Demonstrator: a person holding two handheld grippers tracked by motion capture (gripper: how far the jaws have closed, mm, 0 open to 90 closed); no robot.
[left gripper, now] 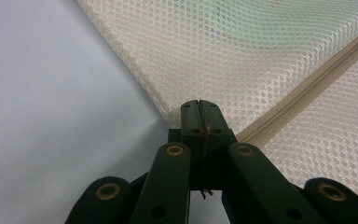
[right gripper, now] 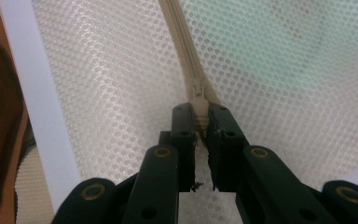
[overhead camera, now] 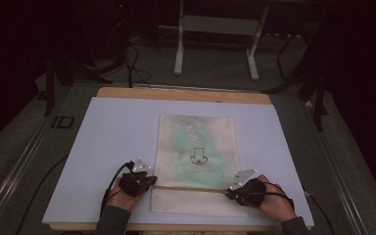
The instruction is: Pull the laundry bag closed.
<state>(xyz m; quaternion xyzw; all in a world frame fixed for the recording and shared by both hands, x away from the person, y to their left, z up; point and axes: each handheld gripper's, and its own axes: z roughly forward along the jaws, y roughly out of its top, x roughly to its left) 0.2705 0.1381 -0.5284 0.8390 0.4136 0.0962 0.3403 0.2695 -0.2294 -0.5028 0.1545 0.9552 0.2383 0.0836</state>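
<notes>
A cream mesh bag (overhead camera: 196, 142) with something green inside lies flat on the white sheet (overhead camera: 112, 132). Its zipper (overhead camera: 191, 188) runs across near the bag's near end. My left gripper (overhead camera: 152, 180) sits at the zipper's left end; in the left gripper view its jaws (left gripper: 199, 112) are shut on the mesh bag's edge (left gripper: 261, 56), right beside the zipper (left gripper: 307, 88). My right gripper (overhead camera: 229, 192) is at the zipper's right end. In the right gripper view it (right gripper: 200, 114) is shut on the zipper pull (right gripper: 199, 92), with the zipper (right gripper: 179, 37) running away ahead.
The white sheet covers a wooden table whose far edge (overhead camera: 176, 94) shows. Beyond it, white metal frame legs (overhead camera: 178, 49) and cables lie on the dark floor. A hand (overhead camera: 274, 205) holds each gripper near the table's front edge.
</notes>
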